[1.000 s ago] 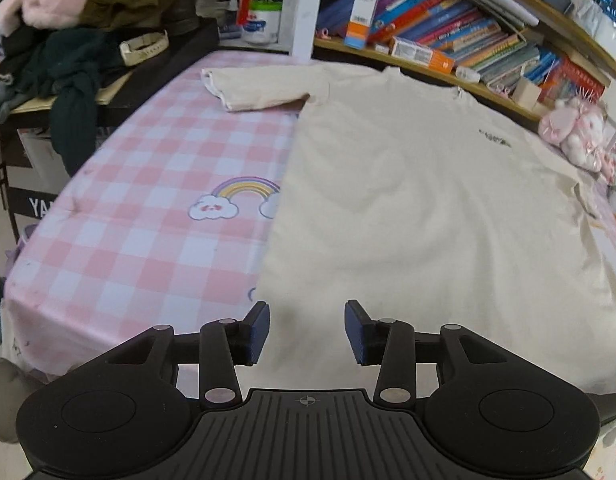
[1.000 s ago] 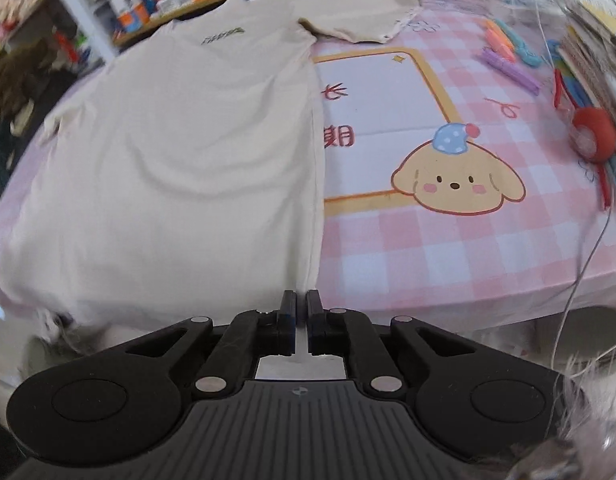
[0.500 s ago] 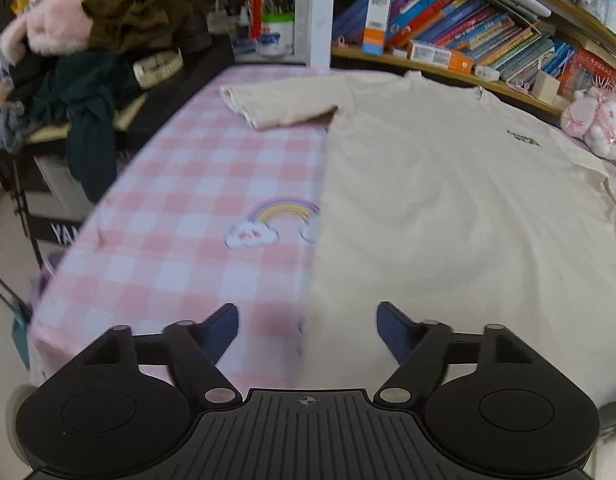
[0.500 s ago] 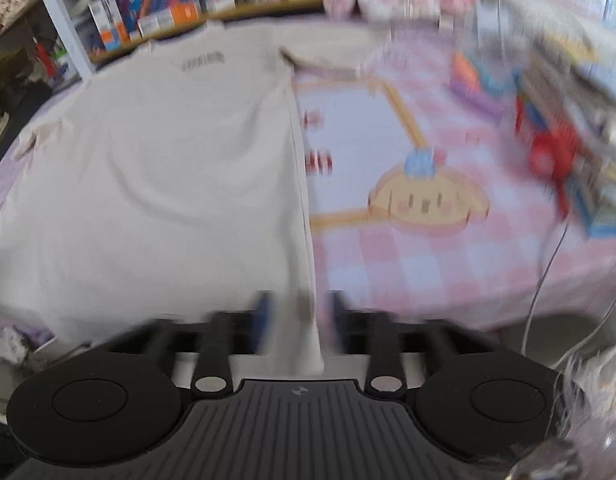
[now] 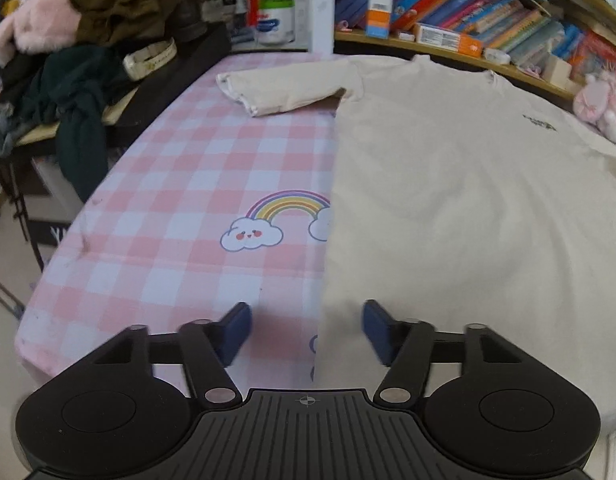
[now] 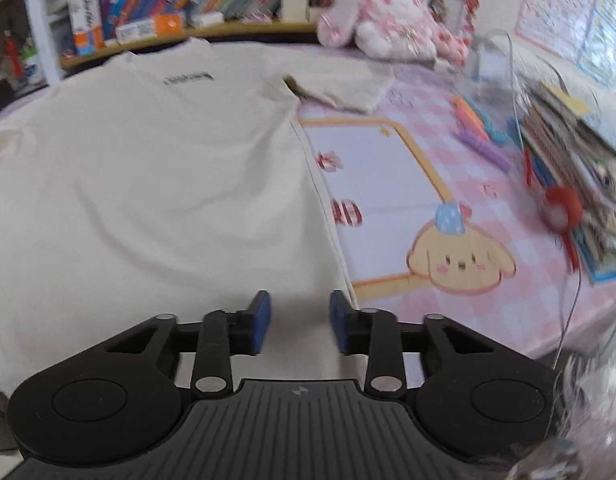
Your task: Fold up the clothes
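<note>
A cream T-shirt (image 5: 447,200) lies flat and face up on the pink checked tablecloth (image 5: 168,220), collar at the far side. Its left sleeve (image 5: 284,88) is spread out to the side. My left gripper (image 5: 308,328) hovers at the near left corner of the hem. Its jaws are closing, and the shirt's side edge runs between the pads without being pinched. In the right wrist view the T-shirt (image 6: 148,180) fills the left half and its right sleeve (image 6: 339,88) points right. My right gripper (image 6: 298,320) is over the near right corner, jaws closing, pads apart above the cloth.
A heap of dark and pink clothes (image 5: 88,40) sits on a side table at the left. Bookshelves (image 5: 467,12) line the far edge. A pink plush toy (image 6: 391,20), markers (image 6: 479,128), a stack of books (image 6: 579,160) and a thin cable (image 6: 575,300) crowd the right side.
The left jaws spread wide, then narrowed, and the gripper shifted left to straddle the shirt's side edge. The right gripper went from shut to apart and swung forward over the hem corner.
</note>
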